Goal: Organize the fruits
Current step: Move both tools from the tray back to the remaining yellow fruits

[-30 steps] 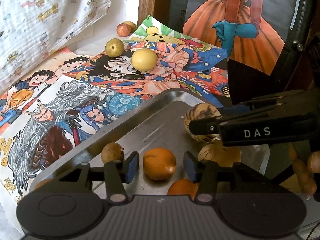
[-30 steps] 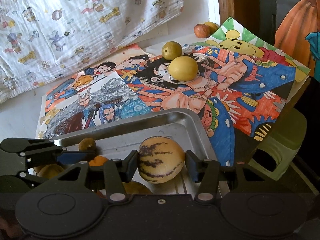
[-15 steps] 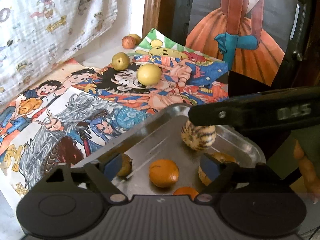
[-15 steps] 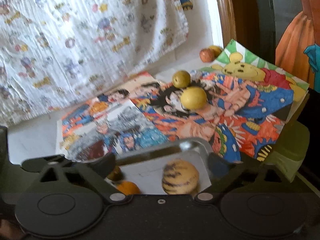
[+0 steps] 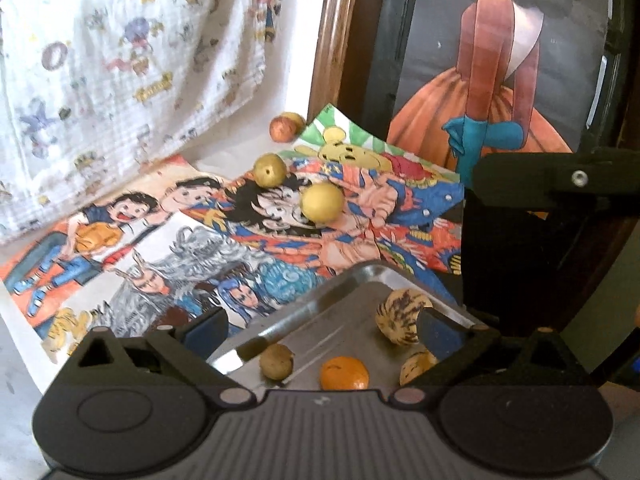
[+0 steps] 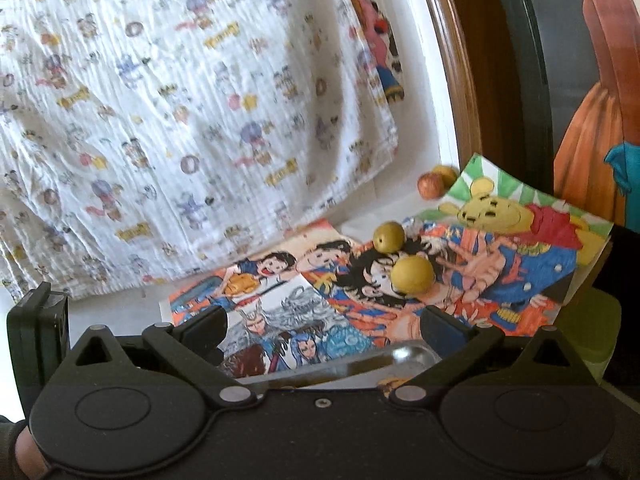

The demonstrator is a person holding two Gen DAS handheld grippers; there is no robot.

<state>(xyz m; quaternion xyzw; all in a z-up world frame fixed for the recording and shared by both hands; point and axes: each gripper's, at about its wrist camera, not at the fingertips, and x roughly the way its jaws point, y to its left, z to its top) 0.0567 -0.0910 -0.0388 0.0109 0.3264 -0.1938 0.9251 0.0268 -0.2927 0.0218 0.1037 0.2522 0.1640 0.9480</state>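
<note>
While both hand-held grippers [image 5: 324,326] [image 6: 324,326] gape wide, striped round melon [image 5: 400,316] sits in shiny metal tray [image 5: 320,300].

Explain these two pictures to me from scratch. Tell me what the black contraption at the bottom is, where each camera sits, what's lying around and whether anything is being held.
There is no robot: a person holds a two-finger gripper in each hand, and a wide-angle camera on each looks forward along its fingers. One picture comes from the left gripper, the other from the right gripper. Both stand open and hold nothing.

Below the left gripper is a metal tray with a striped melon-like fruit, an orange, a small brown fruit and another striped fruit, partly hidden.

Beyond it, colourful cartoon drawings cover the surface. Two yellow fruits rest on them, and two more fruits sit by the wall, under a printed cloth.
</note>
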